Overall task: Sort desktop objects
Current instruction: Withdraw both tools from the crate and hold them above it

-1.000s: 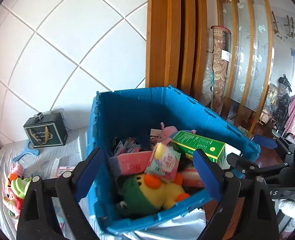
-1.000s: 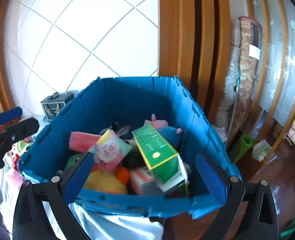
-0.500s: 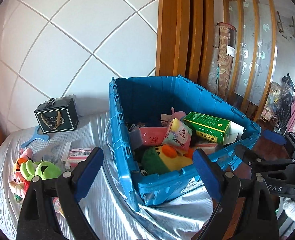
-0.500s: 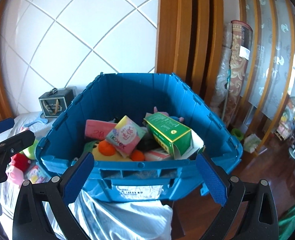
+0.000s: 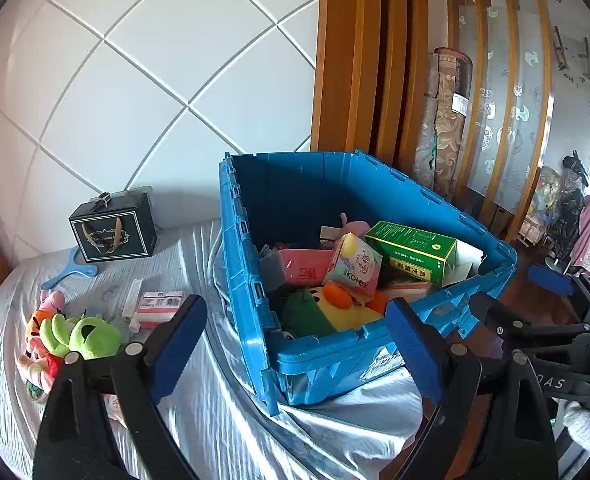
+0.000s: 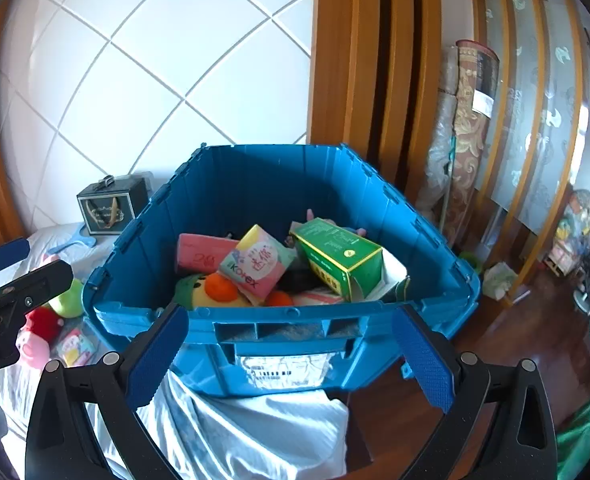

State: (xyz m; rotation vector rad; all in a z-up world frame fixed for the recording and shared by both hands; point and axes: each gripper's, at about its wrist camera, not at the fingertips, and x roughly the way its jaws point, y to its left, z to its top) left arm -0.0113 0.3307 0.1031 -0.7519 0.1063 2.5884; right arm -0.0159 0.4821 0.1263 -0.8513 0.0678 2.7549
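A blue crate (image 5: 251,280) (image 6: 279,332) stands on the cloth-covered table, holding a green box (image 5: 413,250) (image 6: 335,254), a Kotex pack (image 5: 353,266) (image 6: 259,260), a pink pouch (image 5: 305,268) and a yellow-green plush (image 5: 327,316). My left gripper (image 5: 295,344) is open and empty, in front of the crate's near left corner. My right gripper (image 6: 291,360) is open and empty, just before the crate's front wall. Plush toys (image 5: 75,332) and a pink box (image 5: 159,304) lie on the table left of the crate.
A black gift box (image 5: 113,226) and a blue hand mirror (image 5: 65,276) sit at the back left by the white wall. Wooden posts (image 5: 355,56) and a rolled carpet (image 5: 447,116) stand behind the crate. The table edge drops to a wooden floor (image 6: 515,332) on the right.
Both grippers have pulled back and away from above the crate. The left one has also moved left, bringing the table's loose objects into view. Both stay open and empty.
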